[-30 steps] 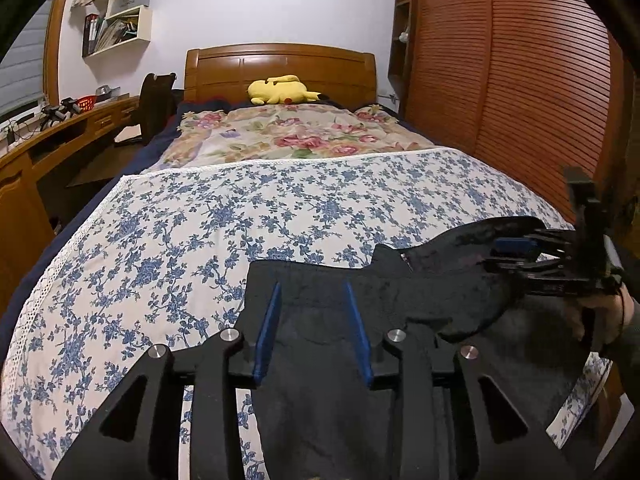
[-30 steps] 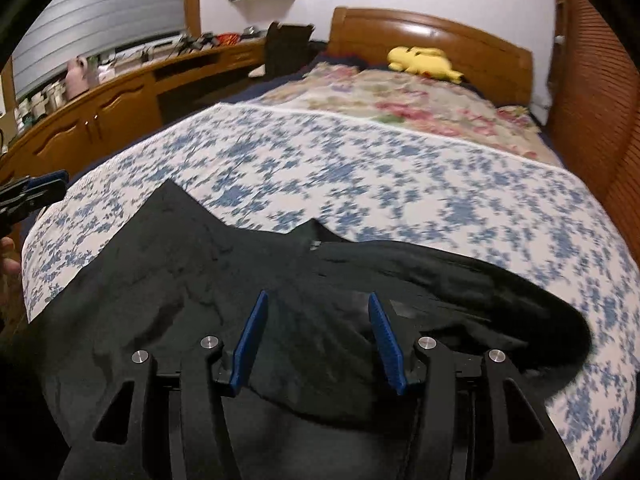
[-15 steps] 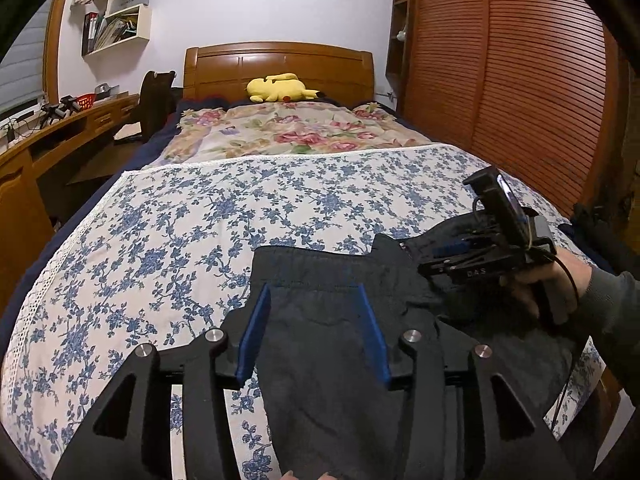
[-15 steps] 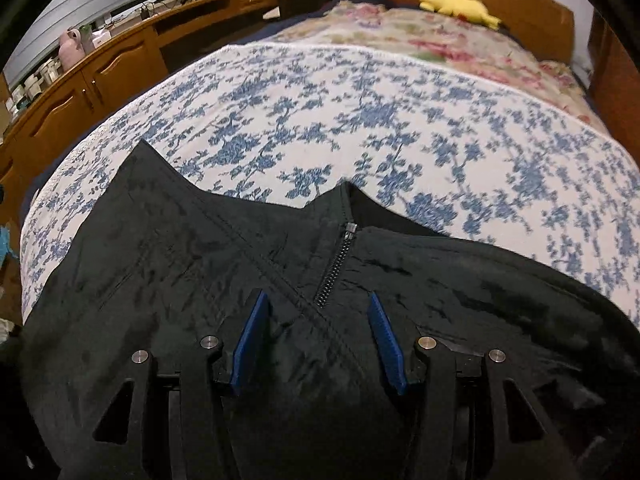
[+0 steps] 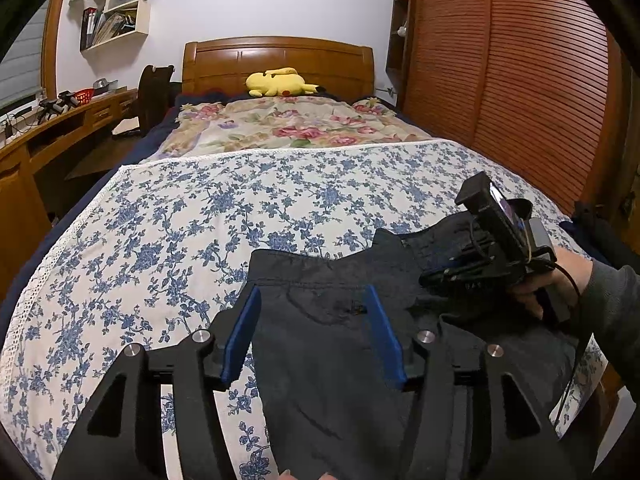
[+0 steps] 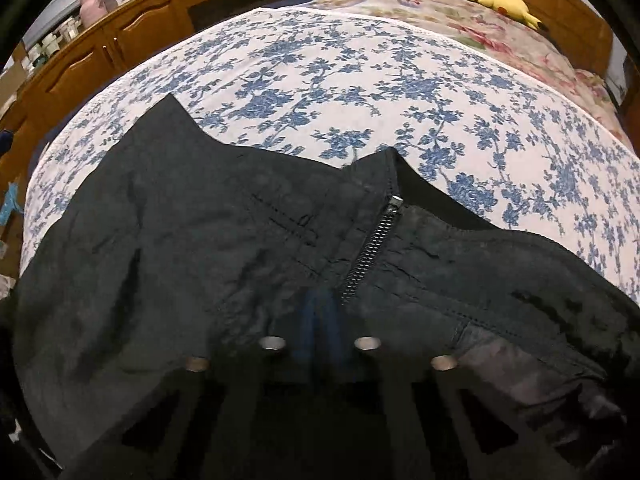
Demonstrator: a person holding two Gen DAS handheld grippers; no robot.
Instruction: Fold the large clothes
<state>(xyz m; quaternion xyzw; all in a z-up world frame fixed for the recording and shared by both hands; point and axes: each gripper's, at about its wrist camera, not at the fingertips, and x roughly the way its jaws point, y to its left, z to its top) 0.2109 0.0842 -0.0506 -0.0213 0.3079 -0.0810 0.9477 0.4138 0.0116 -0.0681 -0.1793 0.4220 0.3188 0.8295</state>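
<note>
Where the blue-flowered bedspread [image 5: 168, 232] reaches the foot of the bed, a black garment [image 5: 340, 360] lies spread flat, its near part running out of frame. Left gripper [image 5: 314, 336]: held low over the garment's left portion, blue-padded fingers [image 5: 240, 336] spread wide with cloth visible between them, grasping nothing. Right gripper [image 5: 444, 276]: seen from the left wrist view lying nearly level on the garment's right side, gripped by a hand [image 5: 556, 284] in a dark sleeve, a cable trailing from it. The right wrist view alone shows its blue pads [image 6: 320, 320] drawn together, blurred, pressed into the fabric just below the metal zipper [image 6: 372, 248]; they appear clenched on a pinch of the garment. Fabric: matte, finely crinkled, stitched seams, open collar notch above the zipper. Beyond the garment: a rose-patterned quilt [image 5: 288, 124], a yellow plush toy [image 5: 280, 82] against the wooden headboard [image 5: 276, 56]. Slatted wooden doors [image 5: 520, 72] stand right of the bed.
</note>
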